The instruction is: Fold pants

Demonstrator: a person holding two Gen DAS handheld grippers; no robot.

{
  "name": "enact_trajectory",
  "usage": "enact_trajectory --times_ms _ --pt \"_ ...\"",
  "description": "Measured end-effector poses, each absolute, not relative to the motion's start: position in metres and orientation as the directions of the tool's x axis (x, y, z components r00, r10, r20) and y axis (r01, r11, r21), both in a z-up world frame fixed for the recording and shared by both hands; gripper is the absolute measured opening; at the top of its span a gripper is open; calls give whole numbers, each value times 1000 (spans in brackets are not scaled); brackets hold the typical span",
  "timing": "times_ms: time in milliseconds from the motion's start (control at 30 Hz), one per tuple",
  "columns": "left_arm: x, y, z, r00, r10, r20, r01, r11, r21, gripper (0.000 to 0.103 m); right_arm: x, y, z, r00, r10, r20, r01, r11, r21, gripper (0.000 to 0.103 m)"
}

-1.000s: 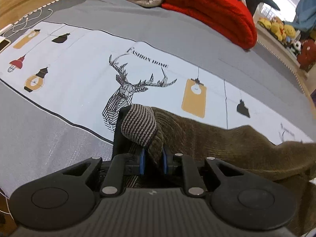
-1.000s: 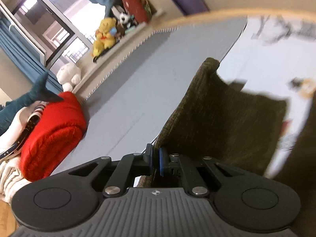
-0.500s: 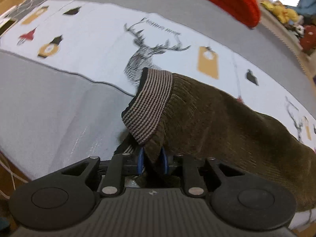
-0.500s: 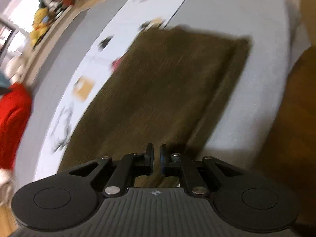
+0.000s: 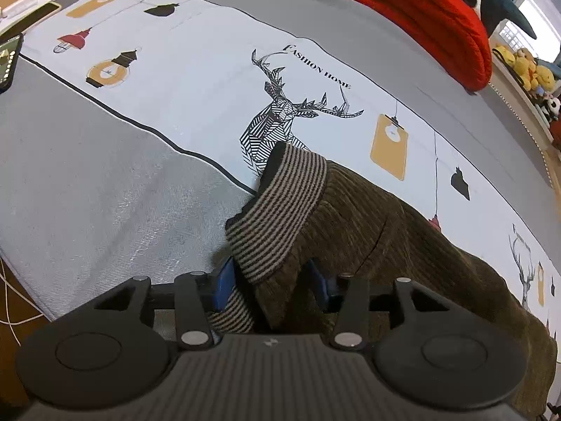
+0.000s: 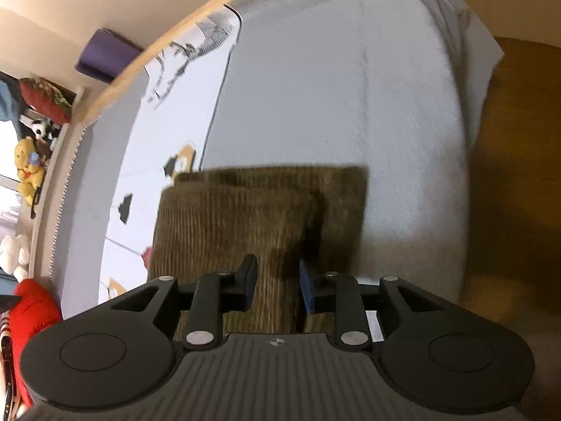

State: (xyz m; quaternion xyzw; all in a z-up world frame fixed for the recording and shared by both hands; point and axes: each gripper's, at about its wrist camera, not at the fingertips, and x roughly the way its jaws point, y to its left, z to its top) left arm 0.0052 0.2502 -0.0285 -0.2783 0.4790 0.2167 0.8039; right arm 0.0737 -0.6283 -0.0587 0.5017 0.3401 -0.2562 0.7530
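Observation:
The olive-brown corduroy pants (image 5: 403,242) lie on the bed, with a striped grey-and-black waistband (image 5: 280,217) at the near end. My left gripper (image 5: 270,284) is open, its blue pads on either side of the waistband, which lies loose between them. In the right wrist view the leg end of the pants (image 6: 259,214) lies flat with a squared edge. My right gripper (image 6: 277,284) is open just above the cloth, holding nothing.
The bed cover (image 5: 196,80) is pale blue with a deer print, and grey (image 5: 80,175) nearer me. A red folded blanket (image 5: 427,17) and stuffed toys (image 5: 526,70) are at the far side. A phone (image 5: 7,59) and cables lie at the left. The wooden bed edge (image 6: 519,175) is on the right.
Both grippers have opened and let go of the pants. The pants, lifted a second ago, now lie flat on the bed. The right gripper has swung round over the leg end.

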Motion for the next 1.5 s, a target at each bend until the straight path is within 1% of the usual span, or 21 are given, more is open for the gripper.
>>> enact_trajectory --times_ms 267,300,333,400,467,567,600,633,700,733,800,867,967,1033,1100,1167,1200,1300,1367,1433,1500 --pt "22 246 -38 404 117 -907 -624 761 -179 51 95 -636 -62 586 -113 -802 748 458 481 29" --pt "23 246 -39 398 122 -909 -624 763 -171 50 97 -634 -60 578 -128 -806 749 476 461 21" --pt "24 245 -40 394 126 -911 -621 767 -162 45 96 -634 -57 570 -143 -809 750 493 441 15" --pt "25 245 -37 402 142 -905 -617 772 -152 30 100 -629 -50 572 -167 -803 739 530 416 12" --pt "21 246 -29 454 145 -879 -612 768 -189 24 98 -622 -29 644 -204 -737 685 582 438 11" --pt "14 247 -12 551 148 -821 -584 772 -252 23 83 -609 16 819 -255 -515 533 672 514 10" --pt "13 246 -10 554 147 -819 -574 780 -249 23 76 -610 21 825 -292 -484 539 664 519 10" --pt "14 246 -14 534 132 -835 -567 788 -239 23 72 -615 18 793 -337 -508 592 625 509 10" --pt "17 245 -28 458 80 -885 -566 794 -221 23 73 -631 -10 642 -359 -677 740 521 426 11" --pt "18 245 -35 414 69 -907 -567 800 -198 24 77 -640 -33 554 -299 -777 789 486 376 11" --pt "17 244 -39 385 67 -920 -553 816 -171 26 75 -651 -58 480 -208 -852 828 430 361 12" --pt "14 243 -35 389 81 -918 -535 831 -153 31 74 -652 -53 496 -217 -841 813 457 361 15" --pt "9 244 -30 405 107 -908 -545 826 -146 39 78 -640 -38 458 -311 -833 817 515 257 24" --pt "7 243 -17 438 196 -878 -558 825 -95 53 73 -632 -23 451 -397 -800 834 507 219 27" --pt "4 240 0 481 304 -822 -567 823 -28 53 72 -619 -7 472 -454 -756 827 526 200 30" --pt "4 234 13 546 344 -764 -555 831 -23 51 73 -605 7 526 -470 -709 793 572 209 34" --pt "6 231 18 586 323 -743 -528 848 -48 51 77 -596 11 569 -449 -689 756 616 223 39" --pt "18 213 17 650 171 -740 -384 915 -126 51 98 -570 11 693 -249 -677 568 767 299 41" --pt "28 200 3 605 83 -792 -313 939 -141 47 113 -551 4 715 -79 -694 433 830 352 41" --pt "37 192 -22 463 75 -883 -285 956 -68 45 126 -530 -2 697 24 -716 334 874 354 41" --pt "36 193 -47 314 127 -941 -301 953 28 27 135 -513 -5 684 71 -726 268 902 340 41"
